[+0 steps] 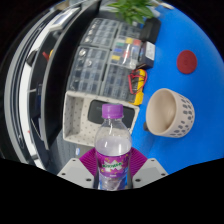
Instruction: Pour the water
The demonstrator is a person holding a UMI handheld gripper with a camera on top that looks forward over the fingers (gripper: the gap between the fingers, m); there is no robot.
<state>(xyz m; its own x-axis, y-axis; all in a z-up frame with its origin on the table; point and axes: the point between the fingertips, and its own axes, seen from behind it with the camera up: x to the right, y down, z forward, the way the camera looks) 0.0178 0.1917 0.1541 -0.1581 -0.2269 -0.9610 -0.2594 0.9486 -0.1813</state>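
Purple-labelled water bottle [113, 145] upright, capped, left of patterned cup [169, 112].

Purple-labelled bottle [113, 147]; cream patterned bowl [170, 112]

A blue table [185, 40] carries a beige cup [170, 112] and a white basket [88, 112].

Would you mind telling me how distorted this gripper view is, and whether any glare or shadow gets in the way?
Gripper view: strong fisheye bending, so the white rack and blue surface curve; lighting is bright and even, with a soft shadow inside the cup; the bottle, held between the gripper fingers, looks enlarged and slightly soft, with no troublesome glare.
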